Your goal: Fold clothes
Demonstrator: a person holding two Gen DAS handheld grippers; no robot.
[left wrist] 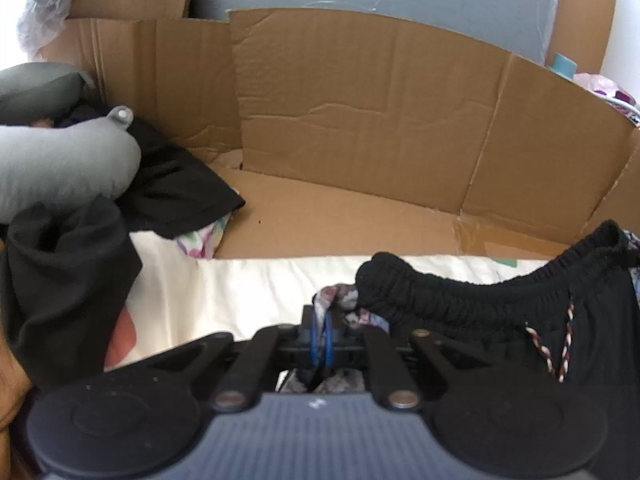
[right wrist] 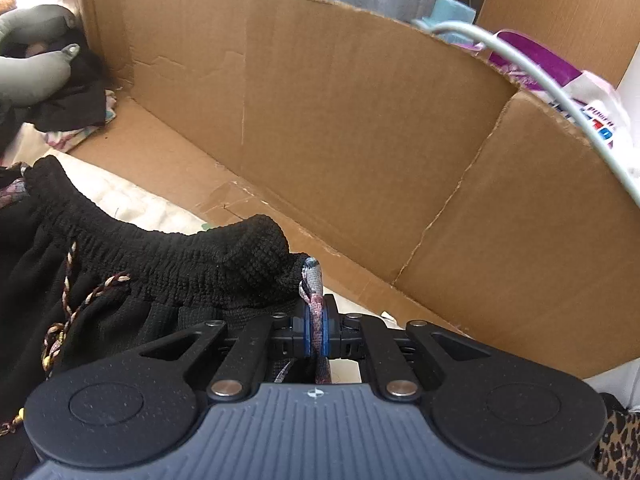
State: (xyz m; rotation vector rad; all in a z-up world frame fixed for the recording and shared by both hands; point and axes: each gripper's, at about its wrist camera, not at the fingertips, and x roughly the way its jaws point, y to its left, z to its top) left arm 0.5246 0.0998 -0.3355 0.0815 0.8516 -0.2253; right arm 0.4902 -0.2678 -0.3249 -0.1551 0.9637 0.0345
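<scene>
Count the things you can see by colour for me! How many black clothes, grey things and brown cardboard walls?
Black clothes: 2, the black garment held by the left gripper and the right gripper, and the black pile.
Grey: 1, the grey cushion.
Brown: 1, the cardboard wall.
Total: 4

— How much of the black knitted garment with the elastic waistband (left wrist: 460, 300) shows?

— Only the waistband and upper part; the rest runs past the right edge in the left wrist view and the left edge in the right wrist view.

— And the patterned fabric (right wrist: 314, 300) pinched between the blue pads?

— It drops behind the gripper bodies, so its extent is hidden.

— The printed white packet (right wrist: 596, 120) behind the brown cardboard wall (right wrist: 360, 120)?

— Its lettering is cut off, unreadable.
</scene>
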